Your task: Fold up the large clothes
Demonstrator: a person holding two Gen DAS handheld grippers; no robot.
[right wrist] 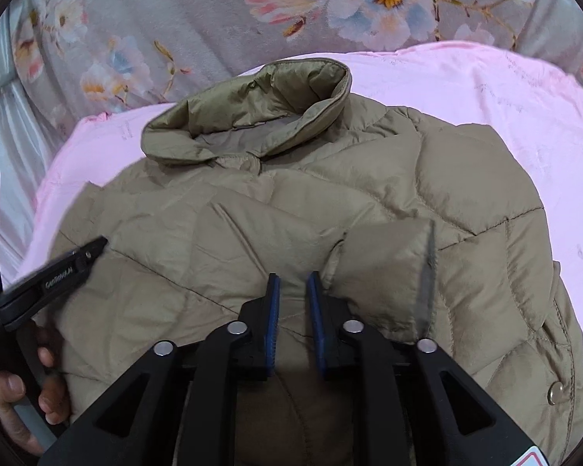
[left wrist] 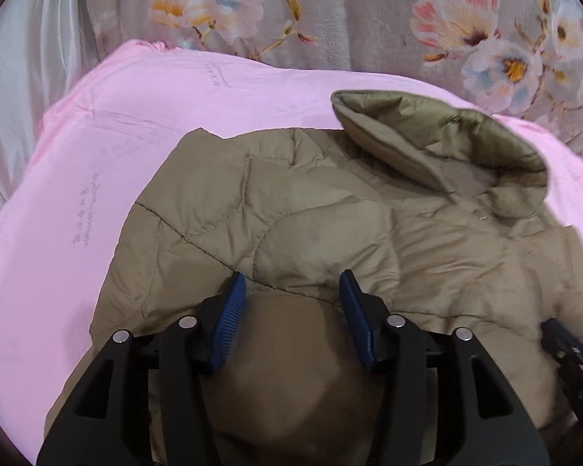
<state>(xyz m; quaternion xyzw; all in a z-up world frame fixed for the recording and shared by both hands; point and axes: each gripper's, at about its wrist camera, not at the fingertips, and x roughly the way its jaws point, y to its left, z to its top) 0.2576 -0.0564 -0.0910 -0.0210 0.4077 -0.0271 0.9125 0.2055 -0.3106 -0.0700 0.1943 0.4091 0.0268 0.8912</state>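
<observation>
In the left wrist view, the tan quilted jacket (left wrist: pixel 330 213) lies spread on a pink sheet (left wrist: pixel 116 124) over a bed, with a floral blanket (left wrist: pixel 369 19) behind it and its collar (left wrist: pixel 439 136) standing up at the far side. The left tool (left wrist: pixel 291 287) hovers low over the jacket's near portion with its blue pads set wide apart and nothing pinched between them; a rounded bulge of tan fabric sits beneath the gap. The edge of the other tool shows at the lower right. In the right wrist view, the right tool (right wrist: pixel 293 285) has its pads drawn close, leaving only a narrow gap, and whether a thin layer of fabric is caught there I cannot tell. A folded-over flap, probably a sleeve (right wrist: pixel 384 272), lies on the jacket body just to the right of it, and a snap button (right wrist: pixel 555 392) shows near the hem. The left tool, gripped by the person's hand (right wrist: pixel 27 396), enters from the left. The risk from here is the padding: puffy, slick fabric likely springs back, so a fold made with too shallow a pinch may slip out, and lifting unevenly could drag the sleeve flap open or pull the sheet along.
</observation>
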